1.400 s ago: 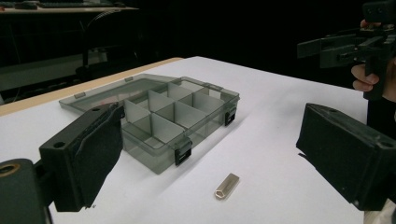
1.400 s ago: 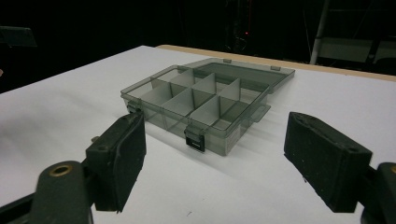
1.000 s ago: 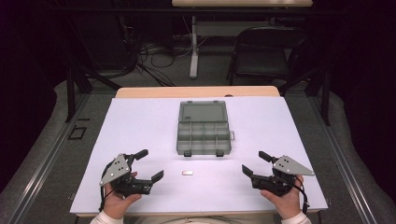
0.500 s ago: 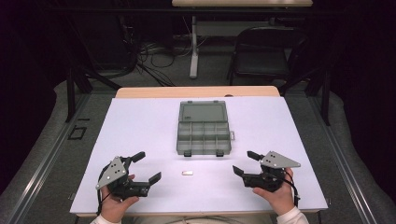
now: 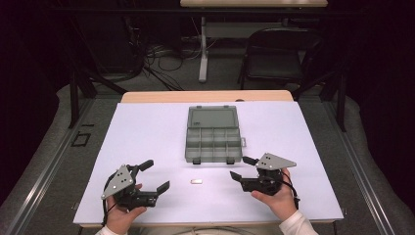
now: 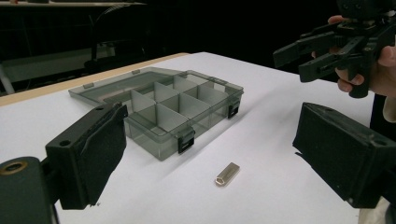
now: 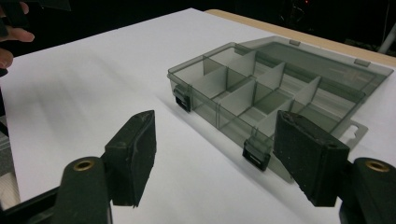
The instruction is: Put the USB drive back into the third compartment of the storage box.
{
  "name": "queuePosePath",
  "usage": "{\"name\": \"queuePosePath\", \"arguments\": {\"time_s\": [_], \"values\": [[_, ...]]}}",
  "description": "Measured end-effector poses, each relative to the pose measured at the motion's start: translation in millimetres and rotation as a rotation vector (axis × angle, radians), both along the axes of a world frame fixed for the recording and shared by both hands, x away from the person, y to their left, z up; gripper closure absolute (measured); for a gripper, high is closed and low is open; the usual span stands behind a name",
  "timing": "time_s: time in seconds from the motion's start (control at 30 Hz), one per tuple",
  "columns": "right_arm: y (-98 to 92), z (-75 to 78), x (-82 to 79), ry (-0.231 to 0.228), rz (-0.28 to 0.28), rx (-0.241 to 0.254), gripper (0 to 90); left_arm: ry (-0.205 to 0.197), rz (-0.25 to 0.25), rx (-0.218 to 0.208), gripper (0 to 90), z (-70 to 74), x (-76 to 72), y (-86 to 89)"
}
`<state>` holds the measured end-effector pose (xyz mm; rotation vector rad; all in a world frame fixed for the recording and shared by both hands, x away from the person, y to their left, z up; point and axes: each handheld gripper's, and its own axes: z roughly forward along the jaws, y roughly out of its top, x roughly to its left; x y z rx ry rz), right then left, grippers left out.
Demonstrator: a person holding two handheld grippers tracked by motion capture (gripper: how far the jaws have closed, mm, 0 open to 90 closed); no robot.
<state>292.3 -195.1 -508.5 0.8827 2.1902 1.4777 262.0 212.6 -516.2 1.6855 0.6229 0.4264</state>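
left gripper (image 5: 154,175) sits at the near left of the white table (image 5: 147,132), held from below in the person's left hand (image 5: 122,215), jaws pointing toward the table's middle and slightly to the right. its jaws stand wide apart with nothing between them; in the left gripper view the two black pads frame bare table surface.

right gripper (image 5: 241,167) is at the near right, gripped in the right hand (image 5: 274,198), body lying roughly level, jaws pointing left toward the table centre. its jaws have just been closing but remain parted, holding nothing; in the right gripper view they frame the near edge of the case.

small metal piece (image 5: 196,181), silvery and oblong, lies flat on the table between the two grippers, touching neither, just in front of the case's near edge. in the left gripper view it (image 6: 227,173) rests ahead of the jaws.

grey compartment case (image 5: 213,142) lies open mid-table, lid folded flat on the far side, latches on the near wall. compartments appear bare.
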Motion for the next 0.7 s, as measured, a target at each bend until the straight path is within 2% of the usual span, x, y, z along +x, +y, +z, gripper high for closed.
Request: {"name": "queuePosePath", "arguments": {"time_s": [0.23,0.53,0.7], "values": [[10.8,3.4,7.6,-0.021,0.047,0.03,30.0,-0.001,-0.004,-0.001,9.3,-0.6,1.4,-0.5],[29.2,7.1,21.7,-0.013,0.108,0.003,31.1,-0.002,-0.013,0.01,9.9,-0.7,0.5,-1.8],[41.5,4.8,28.6,0.002,0.148,-0.028,35.5,-0.002,-0.009,0.015,10.3,-0.8,1.0,-1.0]]}}
